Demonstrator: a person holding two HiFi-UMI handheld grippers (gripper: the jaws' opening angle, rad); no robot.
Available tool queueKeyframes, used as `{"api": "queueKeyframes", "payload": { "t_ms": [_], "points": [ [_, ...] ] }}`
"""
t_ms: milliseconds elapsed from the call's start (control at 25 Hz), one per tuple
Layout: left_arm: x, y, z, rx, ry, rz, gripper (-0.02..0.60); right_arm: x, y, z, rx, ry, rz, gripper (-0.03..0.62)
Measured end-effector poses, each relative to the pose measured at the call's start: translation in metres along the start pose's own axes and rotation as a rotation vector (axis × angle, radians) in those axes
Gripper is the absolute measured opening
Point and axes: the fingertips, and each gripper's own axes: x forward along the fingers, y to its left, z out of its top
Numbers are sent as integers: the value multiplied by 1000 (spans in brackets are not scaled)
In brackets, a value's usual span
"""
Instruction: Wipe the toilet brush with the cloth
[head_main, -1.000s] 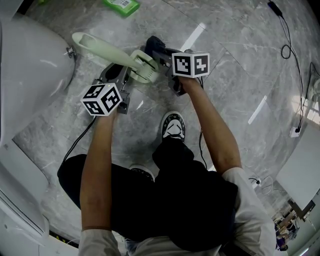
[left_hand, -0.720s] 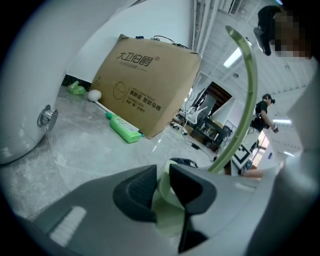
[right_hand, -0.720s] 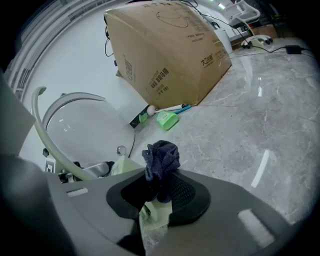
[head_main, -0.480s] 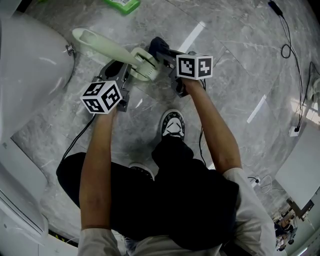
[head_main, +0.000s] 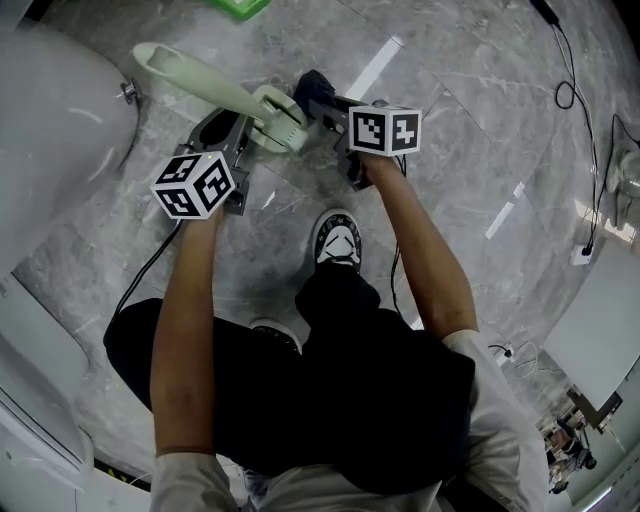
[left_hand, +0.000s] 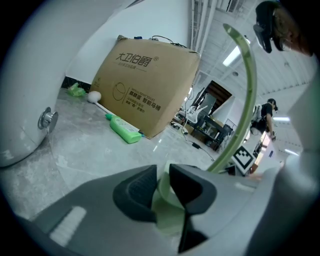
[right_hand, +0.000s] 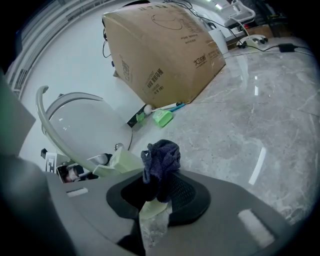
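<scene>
Grey marble floor (head_main: 470, 120); cardboard box (left_hand: 150, 85)

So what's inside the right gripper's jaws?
A bunched dark blue cloth is pinched in the right gripper, its top sticking out. The pale green toilet brush shows right beside it. How far the cloth runs down between the jaws is covered.

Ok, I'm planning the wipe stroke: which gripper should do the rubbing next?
Right: the right tongs hold the cloth next to the toilet brush; the left tongs clamp its handle, steadying it.
</scene>
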Motion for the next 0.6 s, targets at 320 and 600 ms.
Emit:
{"api": "queueKeyframes", "payload": {
  "t_ms": [320, 600],
  "points": [
    [-2, 0, 0, 0, -5, -1, 0, -6, -3, -10, -23, 17, -26, 84],
    [-1, 1, -1, -8, -8, -8, 0, -9, -6, -18, -22, 20, -39, 84]
  ]
}}
